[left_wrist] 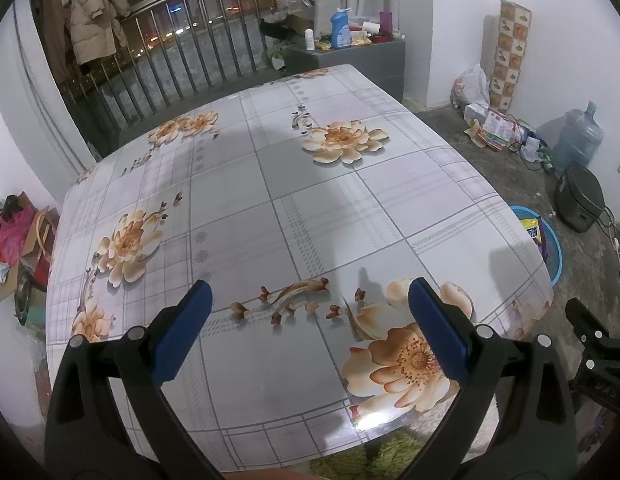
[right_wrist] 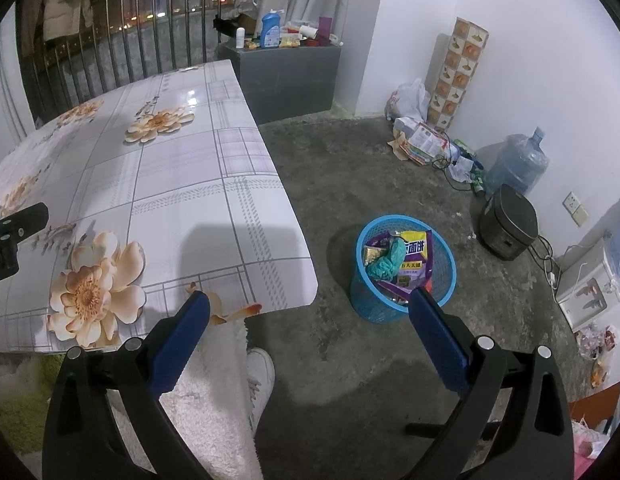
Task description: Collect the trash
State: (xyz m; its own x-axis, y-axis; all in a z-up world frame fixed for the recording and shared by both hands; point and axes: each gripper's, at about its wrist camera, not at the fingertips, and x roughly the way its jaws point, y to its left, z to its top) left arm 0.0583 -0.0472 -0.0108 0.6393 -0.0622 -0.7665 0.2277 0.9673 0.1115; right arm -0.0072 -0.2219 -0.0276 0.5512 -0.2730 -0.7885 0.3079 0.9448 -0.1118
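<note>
Jaws spread and empty on both my left gripper (left_wrist: 307, 300) and right gripper (right_wrist: 307, 312); blue trash basket (right_wrist: 446, 276) sits on the floor beside the flowered surface (left_wrist: 269, 184).

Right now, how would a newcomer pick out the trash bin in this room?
Start at the floral table, then look to the bare concrete floor off its near right corner. The bin stands there alone: a round blue mesh basket holding wrappers, unlike the dark cooker and water jug by the wall.

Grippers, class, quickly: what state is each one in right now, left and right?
Left gripper: open, holding nothing, above the table.
Right gripper: open, holding nothing, pointing towards the blue basket of trash on the floor.
</note>
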